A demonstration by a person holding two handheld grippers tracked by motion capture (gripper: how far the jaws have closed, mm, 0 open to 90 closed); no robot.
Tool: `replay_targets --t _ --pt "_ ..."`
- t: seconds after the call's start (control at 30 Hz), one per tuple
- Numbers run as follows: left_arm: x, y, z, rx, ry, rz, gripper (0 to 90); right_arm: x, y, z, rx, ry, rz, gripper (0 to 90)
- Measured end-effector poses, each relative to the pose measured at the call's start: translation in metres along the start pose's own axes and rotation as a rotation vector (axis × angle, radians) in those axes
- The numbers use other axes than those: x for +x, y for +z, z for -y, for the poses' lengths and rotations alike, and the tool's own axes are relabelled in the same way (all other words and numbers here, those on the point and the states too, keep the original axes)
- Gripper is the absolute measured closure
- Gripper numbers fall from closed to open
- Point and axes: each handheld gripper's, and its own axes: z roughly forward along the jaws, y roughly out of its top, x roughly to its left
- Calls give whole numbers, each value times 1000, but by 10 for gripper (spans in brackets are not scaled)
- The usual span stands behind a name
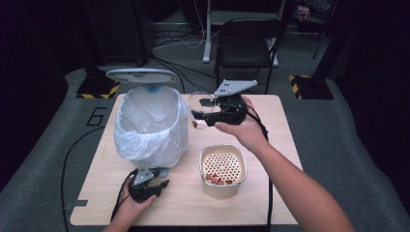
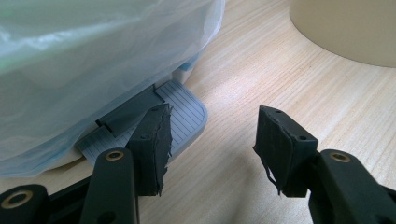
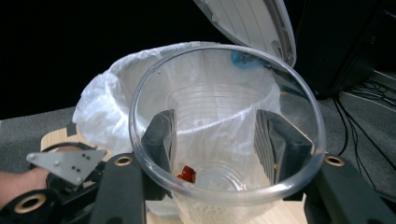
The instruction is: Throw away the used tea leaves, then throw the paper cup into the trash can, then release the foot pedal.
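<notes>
Now, 1 cup (image 3: 224, 140), 1 bin (image 1: 151, 126) — 2 tools

Clear cup (image 3: 224, 135) holding red bits (image 3: 187, 173); white bag (image 1: 151, 126); grey ribbed pedal (image 2: 184, 114); cream strainer tub (image 1: 223, 170).

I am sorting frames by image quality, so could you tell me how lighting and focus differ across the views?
High view: lit table, dark surroundings, slightly soft. Left gripper view: bin liner overexposed and blurred up close. Right gripper view: clear cup sharp against a black background.
</notes>
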Motion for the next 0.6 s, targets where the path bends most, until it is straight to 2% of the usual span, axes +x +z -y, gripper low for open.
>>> replay_targets --t 0.1,0.3,0.4,0.53,0.57,0.6 --pt "0 0 0 1 -2 1 458 0 4 -5 -16 21 -1 487" --pt "0 0 0 -5 2 -2 458 -1 10 -21 -52 23 -9 487" --pt "-1 1 0 -12 -13 0 458 0 15 -29 -68 30 -11 487" --pt "0 1 0 -17 0 -3 458 2 27 -37 -81 43 -25 485" --pt "1 0 0 -12 15 -6 458 3 30 -38 -81 43 -28 485" --pt "4 -1 -1 -6 51 -22 458 3 33 -39 -81 42 -30 485"
